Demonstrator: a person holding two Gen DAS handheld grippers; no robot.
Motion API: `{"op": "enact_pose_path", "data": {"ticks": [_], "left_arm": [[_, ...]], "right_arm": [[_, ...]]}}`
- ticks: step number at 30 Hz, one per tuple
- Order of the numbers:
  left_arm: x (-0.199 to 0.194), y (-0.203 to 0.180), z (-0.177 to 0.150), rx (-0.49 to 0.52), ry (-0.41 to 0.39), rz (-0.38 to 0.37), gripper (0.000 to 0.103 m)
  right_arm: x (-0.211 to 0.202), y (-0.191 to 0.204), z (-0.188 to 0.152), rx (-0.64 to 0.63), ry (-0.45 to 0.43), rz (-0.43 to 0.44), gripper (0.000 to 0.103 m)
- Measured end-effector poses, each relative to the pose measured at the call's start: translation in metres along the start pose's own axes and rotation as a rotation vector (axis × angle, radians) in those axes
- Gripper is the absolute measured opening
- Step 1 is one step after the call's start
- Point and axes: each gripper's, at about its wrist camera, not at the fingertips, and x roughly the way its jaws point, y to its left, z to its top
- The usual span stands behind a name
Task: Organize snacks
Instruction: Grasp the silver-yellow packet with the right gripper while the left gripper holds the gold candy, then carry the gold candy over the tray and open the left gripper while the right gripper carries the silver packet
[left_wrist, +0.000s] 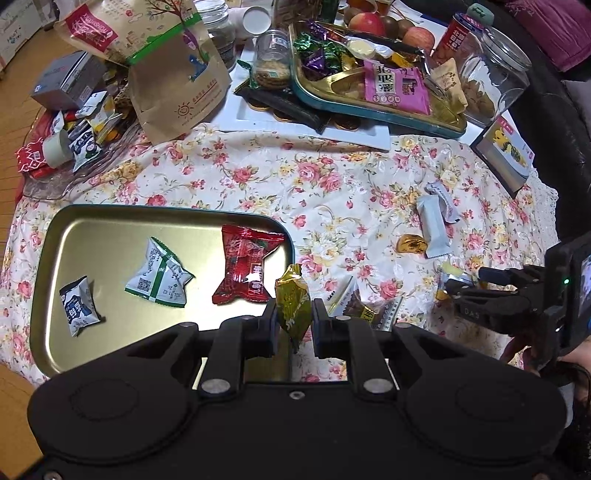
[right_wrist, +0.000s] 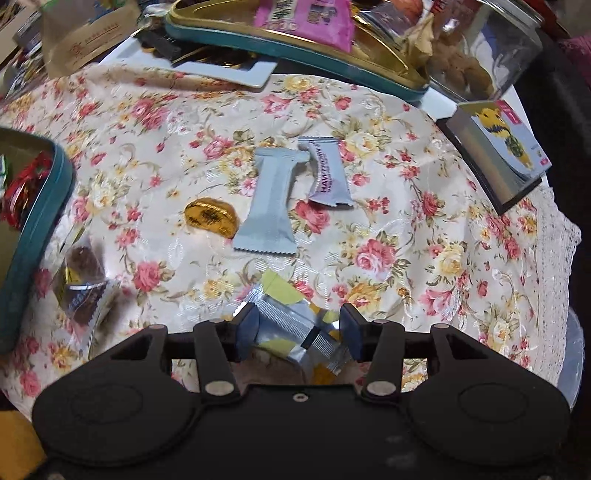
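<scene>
My left gripper (left_wrist: 294, 317) is shut on a gold-green candy (left_wrist: 293, 302) and holds it over the right edge of the near gold tray (left_wrist: 110, 225). In the tray lie a red packet (left_wrist: 245, 269), a green-white packet (left_wrist: 159, 277) and a blue-white packet (left_wrist: 78, 304). My right gripper (right_wrist: 297, 325) is open with its fingers either side of a silver-yellow packet (right_wrist: 295, 325) on the cloth. It shows in the left wrist view (left_wrist: 458, 286) at the right. Beyond it lie a grey packet (right_wrist: 271, 203), a Hawthorn packet (right_wrist: 328, 177) and a gold coin candy (right_wrist: 210, 216).
A brown chocolate packet (right_wrist: 83, 291) lies by the tray's teal rim (right_wrist: 33, 236). A second full tray (left_wrist: 369, 107) sits at the back on a white board. A paper bag (left_wrist: 173, 74), jars (left_wrist: 491, 77), a card box (right_wrist: 498, 155) and a snack pile (left_wrist: 74, 125) crowd the table's edges.
</scene>
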Motion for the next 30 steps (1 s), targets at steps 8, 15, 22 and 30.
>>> {"op": "enact_pose_path", "data": {"ticks": [8,15,22,30], "left_arm": [[-0.001,0.009,-0.001,-0.015,-0.002,0.01,0.023],[0.001,0.02,-0.001,-0.038,0.014,0.01,0.023],[0.003,0.045,0.002,-0.096,0.02,0.031,0.023],[-0.002,0.085,0.004,-0.203,0.002,0.057,0.023]], "right_arm": [[-0.011,-0.021,-0.002,0.06,0.002,0.096,0.051],[0.002,0.006,-0.012,-0.14,0.032,0.046,0.05],[0.011,0.001,-0.006,-0.057,0.024,0.012,0.049],[-0.007,-0.021,0.017,0.273,0.044,0.135,0.034]]}}
